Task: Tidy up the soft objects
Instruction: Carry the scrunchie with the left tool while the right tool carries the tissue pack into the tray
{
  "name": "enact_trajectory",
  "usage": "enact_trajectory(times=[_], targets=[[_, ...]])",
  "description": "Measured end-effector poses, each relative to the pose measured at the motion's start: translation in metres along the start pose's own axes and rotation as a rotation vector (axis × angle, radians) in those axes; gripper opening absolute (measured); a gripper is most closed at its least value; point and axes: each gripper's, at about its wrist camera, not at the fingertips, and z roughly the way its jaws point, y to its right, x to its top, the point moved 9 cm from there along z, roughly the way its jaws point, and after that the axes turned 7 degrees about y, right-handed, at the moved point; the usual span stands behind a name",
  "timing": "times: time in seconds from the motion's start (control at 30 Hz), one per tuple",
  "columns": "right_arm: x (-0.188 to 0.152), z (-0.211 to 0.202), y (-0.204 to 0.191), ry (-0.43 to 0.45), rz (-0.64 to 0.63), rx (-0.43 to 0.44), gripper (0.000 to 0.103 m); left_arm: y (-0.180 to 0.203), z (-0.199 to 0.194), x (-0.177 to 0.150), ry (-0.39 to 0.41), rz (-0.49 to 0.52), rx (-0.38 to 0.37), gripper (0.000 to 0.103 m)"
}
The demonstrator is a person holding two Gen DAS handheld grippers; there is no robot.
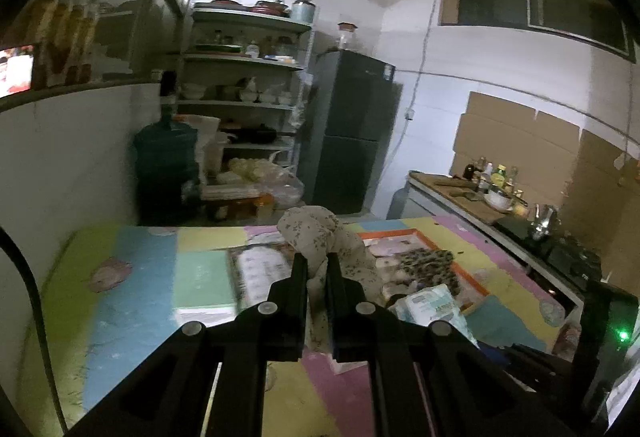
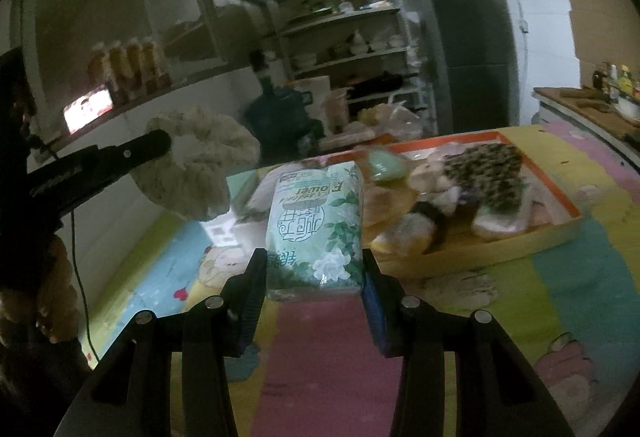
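My left gripper [image 1: 317, 263] is shut on a beige speckled scrunchie [image 1: 320, 233] and holds it above the table. In the right wrist view the scrunchie [image 2: 200, 165] hangs from the left gripper's fingers [image 2: 148, 145] at the left. My right gripper [image 2: 314, 265] is shut on a pale green tissue pack [image 2: 316, 225] with flower print, held above the colourful mat [image 2: 328, 357]. The pack also shows in the left wrist view [image 1: 430, 305]. An orange-rimmed tray [image 2: 560, 205] holds several soft things, among them a leopard-print cloth [image 2: 484, 173].
A booklet [image 1: 260, 273] lies on the mat left of the tray [image 1: 472, 277]. Behind the table stand a water jug [image 1: 166, 165], shelves with dishes [image 1: 240, 101] and a dark fridge [image 1: 352, 129]. A counter with bottles [image 1: 488, 181] runs along the right.
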Motion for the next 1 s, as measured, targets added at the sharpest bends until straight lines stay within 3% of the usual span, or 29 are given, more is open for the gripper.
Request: enact_trajectory(times=[0.43,1.0], targets=[[0.022,-0.004,0.063,0.035,0.045,-0.077,0.046,0.056,0.047,0.002,-0.03,0.031,-0.074,0.008],[0.033,0.022,0.112,0.022,0.067,-0.11,0.046,0.091,0.12,-0.016,-0.113,0.049,-0.09,0.008]])
